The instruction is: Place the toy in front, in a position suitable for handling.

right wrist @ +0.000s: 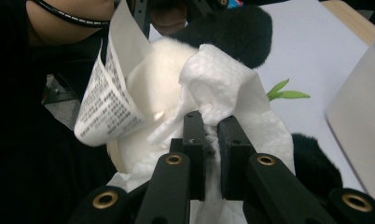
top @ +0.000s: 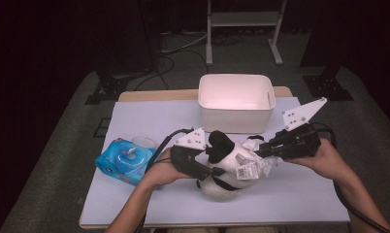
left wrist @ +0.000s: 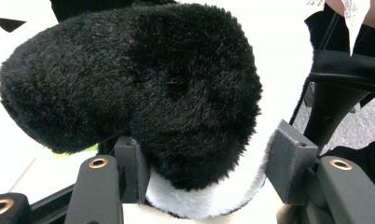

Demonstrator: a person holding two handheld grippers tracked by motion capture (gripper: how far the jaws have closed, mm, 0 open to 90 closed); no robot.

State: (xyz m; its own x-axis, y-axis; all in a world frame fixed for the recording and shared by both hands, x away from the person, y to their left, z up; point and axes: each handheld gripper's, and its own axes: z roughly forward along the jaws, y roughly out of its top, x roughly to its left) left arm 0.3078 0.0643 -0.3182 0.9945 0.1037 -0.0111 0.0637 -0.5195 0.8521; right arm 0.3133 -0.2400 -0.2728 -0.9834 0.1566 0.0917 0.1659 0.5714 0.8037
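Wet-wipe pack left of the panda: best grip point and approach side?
Judging by its pose, take the blue wipe pack across its two long soft sides, coming straight down from above. It lies flat on the table with the round lid up, so the top is free. Avoid the lid and the right end: the left hand and the panda plush crowd that side.

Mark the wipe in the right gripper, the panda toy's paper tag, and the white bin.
wipe (right wrist: 232,88), right gripper view, crumpled top above the jaws.
paper tag (right wrist: 106,107), right gripper view, printed face.
white bin (top: 234,116), high view, near outer wall.
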